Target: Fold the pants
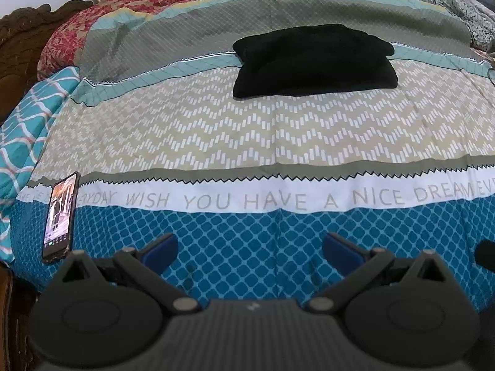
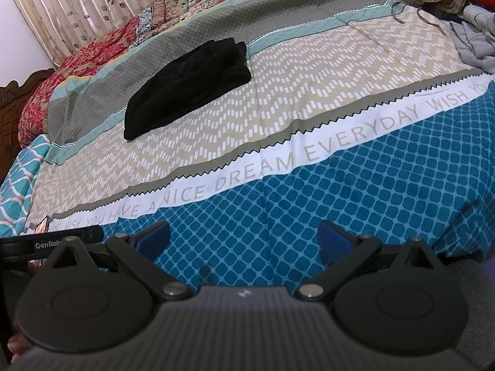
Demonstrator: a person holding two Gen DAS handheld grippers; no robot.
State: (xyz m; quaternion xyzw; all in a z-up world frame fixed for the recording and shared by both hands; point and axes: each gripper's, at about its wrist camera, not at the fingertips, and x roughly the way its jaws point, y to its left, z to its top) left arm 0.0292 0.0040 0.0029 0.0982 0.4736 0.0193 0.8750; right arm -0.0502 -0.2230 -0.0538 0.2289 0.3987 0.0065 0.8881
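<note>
The black pants [image 1: 314, 61] lie folded into a compact rectangle on the far part of the patterned bedspread [image 1: 216, 130]; they also show in the right wrist view [image 2: 188, 86], upper left of middle. My left gripper [image 1: 250, 247] is open and empty, held over the blue near edge of the bed, well short of the pants. My right gripper [image 2: 244, 241] is open and empty too, over the same blue band, with the pants far ahead to its left.
A phone [image 1: 60, 216] lies on the bed's near left edge. A dark wooden headboard [image 1: 21, 40] stands at the left. Loose grey and brown clothes [image 2: 464, 15] are piled at the far right. Red floral bedding [image 1: 102, 18] lies behind the pants.
</note>
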